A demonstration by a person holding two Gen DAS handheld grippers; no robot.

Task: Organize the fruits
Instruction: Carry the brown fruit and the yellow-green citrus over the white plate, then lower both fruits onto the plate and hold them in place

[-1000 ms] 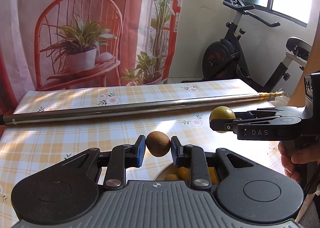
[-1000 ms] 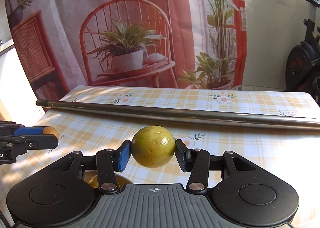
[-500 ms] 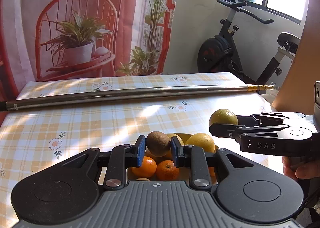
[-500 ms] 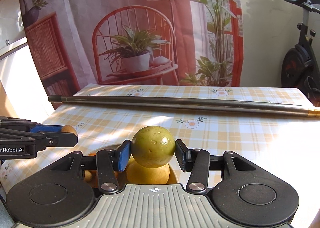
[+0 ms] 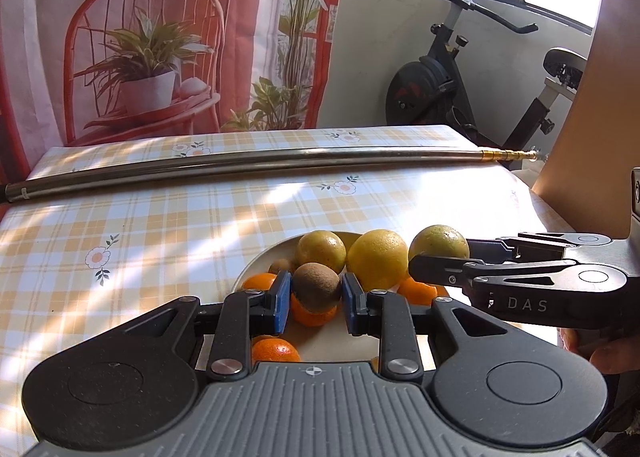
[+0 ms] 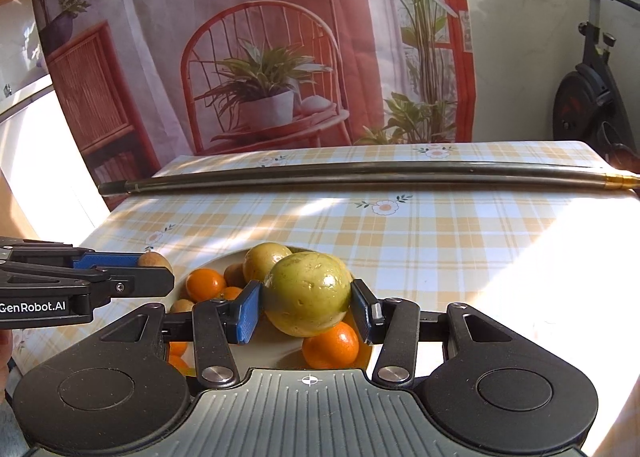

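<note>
Home room, exercise bike (image 5: 460, 97), checked tablecloth (image 5: 160, 225), printed backdrop curtain (image 6: 240, 37)

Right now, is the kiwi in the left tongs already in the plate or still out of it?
Out. The kiwi is clamped between the left tongs, held above the oranges in the plate, not resting there.

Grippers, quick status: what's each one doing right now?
Left gripper: shut on the brown kiwi, above the plate of fruit.
Right gripper: shut on the yellow-green round fruit, also above the plate.
</note>
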